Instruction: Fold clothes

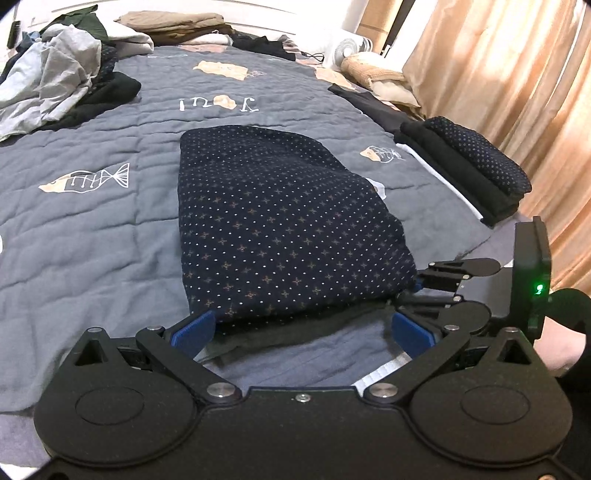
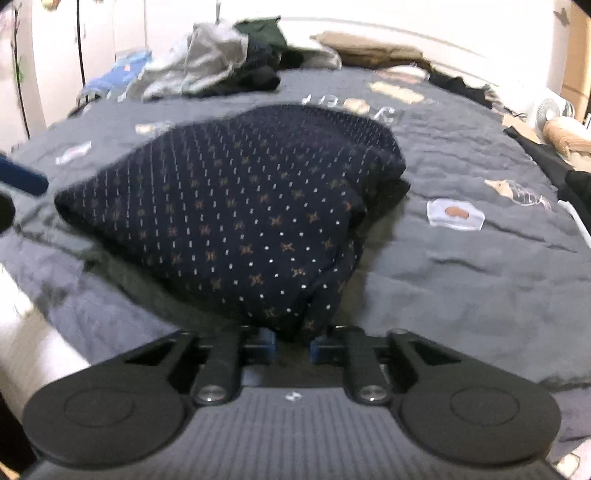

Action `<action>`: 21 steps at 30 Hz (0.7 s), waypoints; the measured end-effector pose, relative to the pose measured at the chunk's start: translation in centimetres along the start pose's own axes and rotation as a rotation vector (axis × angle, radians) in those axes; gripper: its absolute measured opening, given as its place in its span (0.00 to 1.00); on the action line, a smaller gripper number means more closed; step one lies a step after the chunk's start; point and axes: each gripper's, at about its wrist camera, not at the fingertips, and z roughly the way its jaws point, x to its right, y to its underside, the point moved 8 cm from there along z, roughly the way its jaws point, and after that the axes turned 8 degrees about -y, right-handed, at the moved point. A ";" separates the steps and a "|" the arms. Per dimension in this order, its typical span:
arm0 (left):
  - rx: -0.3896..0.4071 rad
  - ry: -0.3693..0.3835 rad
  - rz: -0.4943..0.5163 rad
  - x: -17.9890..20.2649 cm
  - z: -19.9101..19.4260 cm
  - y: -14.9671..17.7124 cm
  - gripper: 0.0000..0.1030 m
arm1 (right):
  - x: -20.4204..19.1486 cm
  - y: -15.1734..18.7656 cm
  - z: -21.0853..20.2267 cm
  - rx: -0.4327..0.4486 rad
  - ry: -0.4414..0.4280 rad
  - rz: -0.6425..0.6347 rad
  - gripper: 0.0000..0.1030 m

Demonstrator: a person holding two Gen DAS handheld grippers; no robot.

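Observation:
A navy dotted garment [image 1: 280, 229] lies folded into a long rectangle on the grey quilt [image 1: 92, 240]. My left gripper [image 1: 303, 328] is open at its near edge, blue pads [image 1: 194, 328] spread wide on either side of the hem. In the left wrist view my right gripper [image 1: 419, 286] pinches the garment's near right corner. The right wrist view shows the navy garment [image 2: 240, 206] lifted and bunched, with my right gripper [image 2: 292, 342] shut on its lowest fold. One blue finger of the left gripper [image 2: 26, 181] shows at the left edge there.
A stack of folded dark clothes [image 1: 476, 173] sits by the bed's right edge near peach curtains [image 1: 517, 74]. A heap of unfolded clothes [image 1: 59, 81] lies at the far left, with beige folded items [image 1: 173, 22] by the headboard. A person's hand [image 1: 557, 347] holds the right gripper.

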 end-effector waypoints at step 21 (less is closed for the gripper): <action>0.030 -0.126 0.542 6.7 5.0 3.6 0.37 | -1.0 -1.3 -2.9 0.060 0.114 -0.358 0.07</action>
